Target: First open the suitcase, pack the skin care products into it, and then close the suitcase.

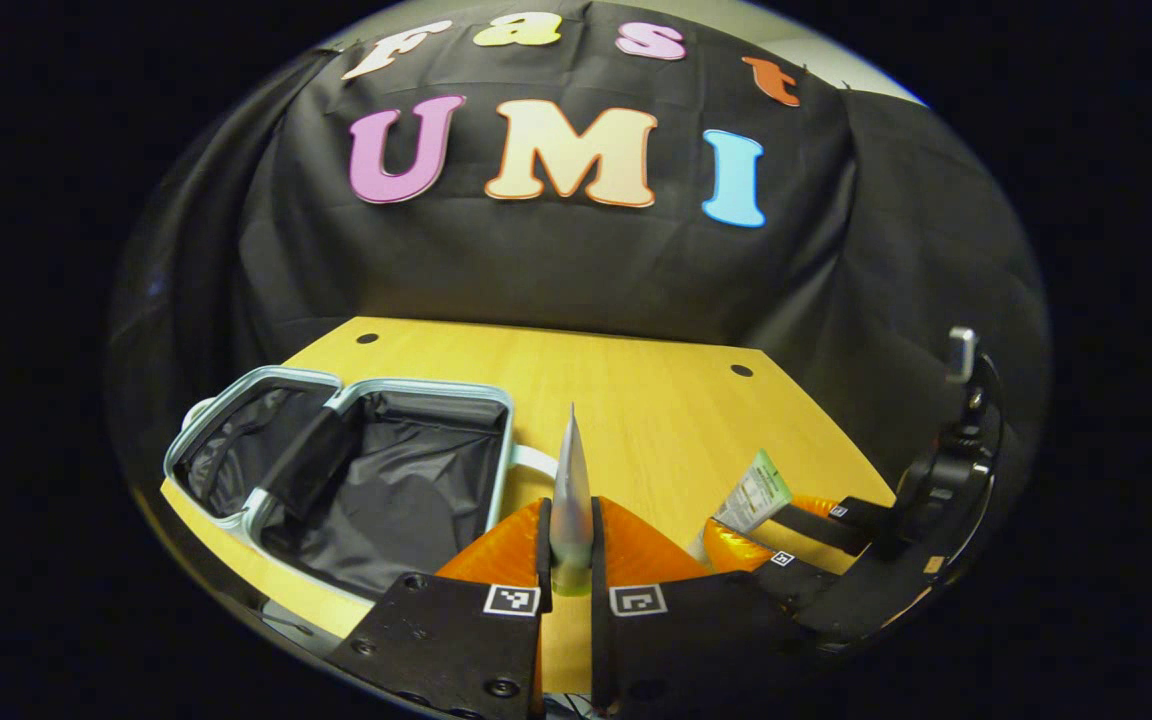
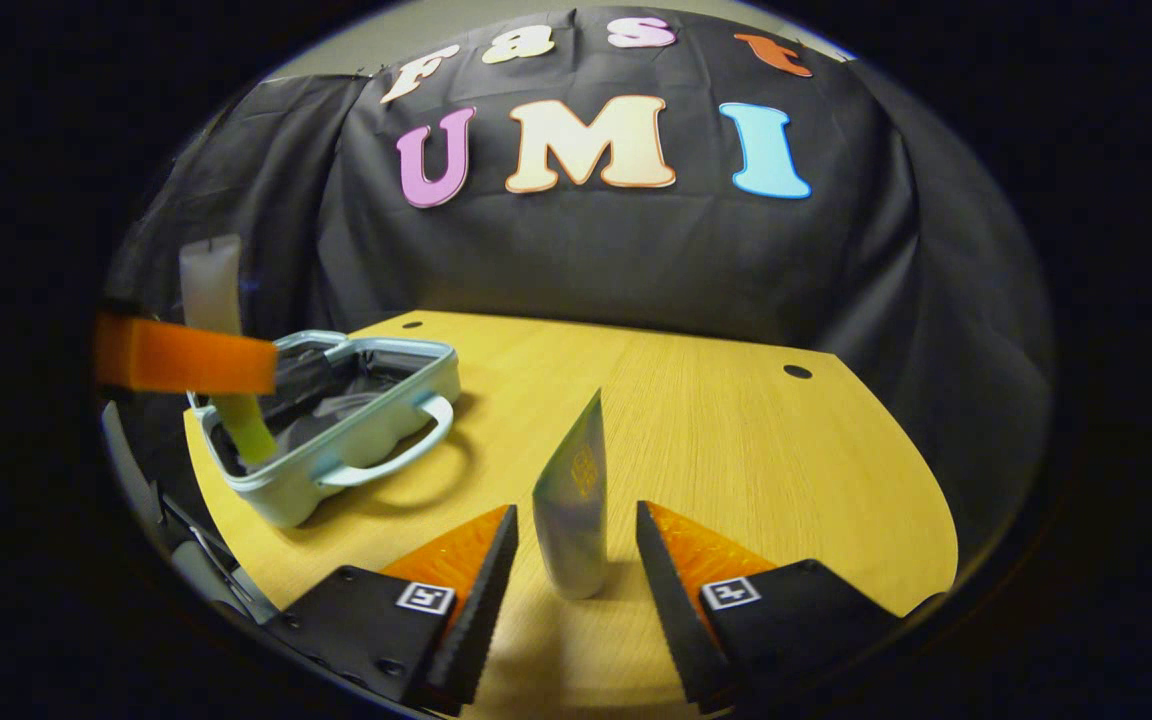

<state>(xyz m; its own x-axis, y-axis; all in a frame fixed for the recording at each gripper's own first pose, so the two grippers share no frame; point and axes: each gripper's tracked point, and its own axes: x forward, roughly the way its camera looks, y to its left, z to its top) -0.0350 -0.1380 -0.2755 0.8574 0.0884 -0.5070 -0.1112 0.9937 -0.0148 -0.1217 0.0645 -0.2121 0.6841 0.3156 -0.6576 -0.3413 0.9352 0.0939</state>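
The left gripper (image 1: 570, 560) is pressed together on a grey tube (image 1: 572, 500), which is pinched near its lower, capped end so that the flat crimped tip points up. It is judged that the tube is held this way so that it can be carried over and lowered cap-first into the open suitcase (image 1: 266, 505). In the left gripper view the suitcase lies to the left of the held tube, lid laid back, with the dark lining of both halves exposed. In the right gripper view the same tube (image 2: 211, 290) is seen raised in front of the suitcase (image 2: 336, 480), near its rim.

The right gripper (image 2: 576, 560) is spread, and a second tube (image 2: 573, 510) stands upright on its cap between the fingers without being touched by either. The jaws are placed on both sides of it, probably so that it can be closed on next. This tube stands on the wooden table (image 2: 736, 450), to the right of the suitcase and well apart from it.

The opening step is judged as done; the packing is in hand and the closing is not yet begun.
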